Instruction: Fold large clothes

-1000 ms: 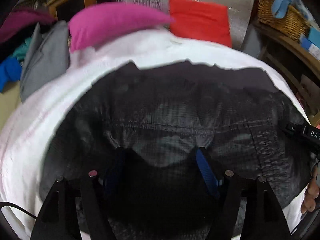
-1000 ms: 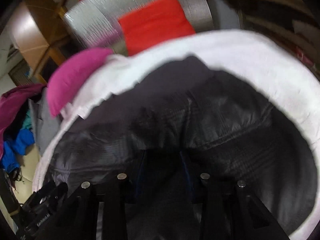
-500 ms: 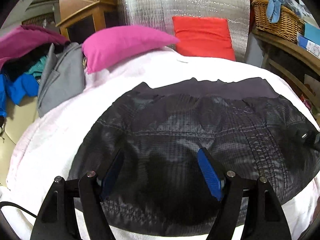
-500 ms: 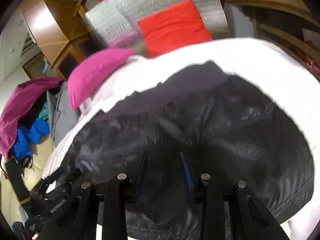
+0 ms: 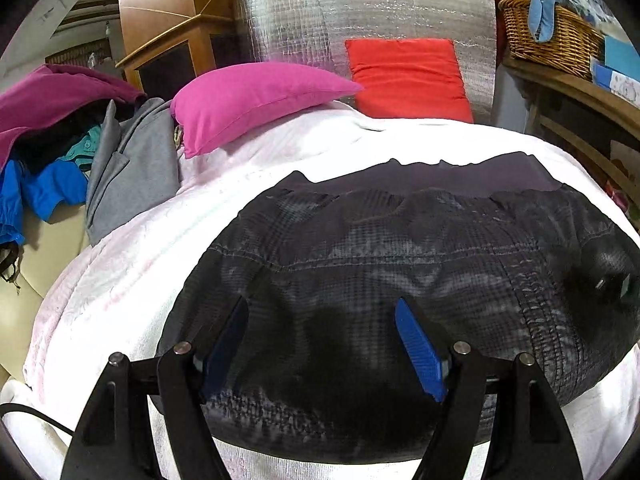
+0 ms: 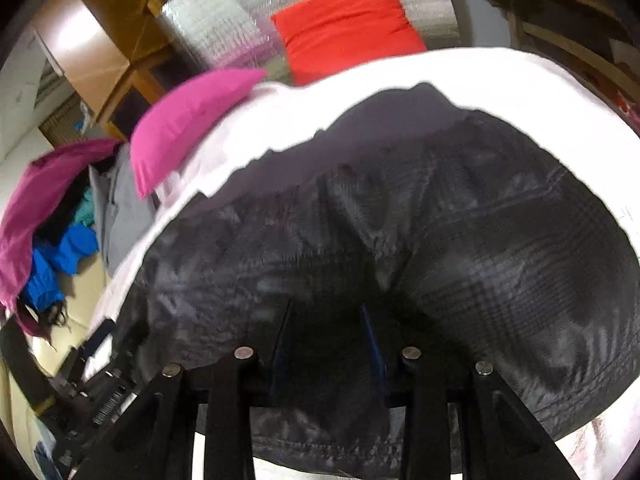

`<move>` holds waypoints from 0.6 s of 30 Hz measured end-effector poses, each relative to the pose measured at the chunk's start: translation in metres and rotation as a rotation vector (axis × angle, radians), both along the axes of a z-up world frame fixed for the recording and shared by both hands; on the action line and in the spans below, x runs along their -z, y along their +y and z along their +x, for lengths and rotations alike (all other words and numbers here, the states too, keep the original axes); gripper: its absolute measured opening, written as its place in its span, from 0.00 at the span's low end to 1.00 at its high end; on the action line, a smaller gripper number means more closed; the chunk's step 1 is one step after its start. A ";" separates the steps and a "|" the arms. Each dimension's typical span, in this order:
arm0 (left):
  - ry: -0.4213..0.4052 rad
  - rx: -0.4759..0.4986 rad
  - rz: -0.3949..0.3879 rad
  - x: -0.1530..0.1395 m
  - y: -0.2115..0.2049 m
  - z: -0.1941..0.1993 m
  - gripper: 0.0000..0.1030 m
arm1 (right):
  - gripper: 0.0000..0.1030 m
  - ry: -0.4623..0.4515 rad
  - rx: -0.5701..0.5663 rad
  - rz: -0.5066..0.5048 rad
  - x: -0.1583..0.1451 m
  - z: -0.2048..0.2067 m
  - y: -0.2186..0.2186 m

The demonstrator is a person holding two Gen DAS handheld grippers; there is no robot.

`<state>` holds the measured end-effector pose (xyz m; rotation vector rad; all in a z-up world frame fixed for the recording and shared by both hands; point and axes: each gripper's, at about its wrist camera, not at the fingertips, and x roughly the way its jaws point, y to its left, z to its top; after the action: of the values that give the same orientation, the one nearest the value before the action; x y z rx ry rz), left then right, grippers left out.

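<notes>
A dark grey checked jacket [image 5: 400, 264] lies folded flat on a white blanket [image 5: 132, 264]; it also fills the right wrist view [image 6: 400, 208]. My left gripper [image 5: 320, 316] is open and empty, hovering above the jacket's near part, blue pads wide apart. My right gripper [image 6: 326, 320] is open with a narrower gap, empty, above the jacket's near edge. The right gripper's body shows at the far right of the left wrist view [image 5: 608, 284]; the left one shows at the lower left of the right wrist view [image 6: 92, 392].
A pink pillow [image 5: 248, 100] and a red pillow [image 5: 408, 76] lie at the bed's far end against a silver foil panel [image 5: 360, 20]. A clothes pile [image 5: 60, 152] lies left. A wicker basket [image 5: 548, 36] stands on a shelf at right.
Both grippers have lifted and pulled back from the jacket, which now lies flat; more of the room shows. The left gripper let go of the fabric.
</notes>
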<state>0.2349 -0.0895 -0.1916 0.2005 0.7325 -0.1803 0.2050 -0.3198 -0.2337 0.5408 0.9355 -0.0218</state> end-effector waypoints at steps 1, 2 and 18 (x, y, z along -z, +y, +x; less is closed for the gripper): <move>0.002 0.000 0.000 0.000 0.000 0.001 0.74 | 0.37 0.026 -0.007 -0.021 0.006 0.003 0.003; 0.003 -0.001 0.001 0.001 0.000 0.001 0.74 | 0.37 0.040 -0.014 -0.038 0.011 0.009 0.006; 0.021 -0.013 0.013 0.007 0.007 0.002 0.74 | 0.37 0.054 -0.063 -0.039 0.006 -0.004 0.010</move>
<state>0.2372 -0.0823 -0.1983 0.2067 0.7557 -0.1653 0.2007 -0.3094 -0.2402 0.4759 1.0024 0.0023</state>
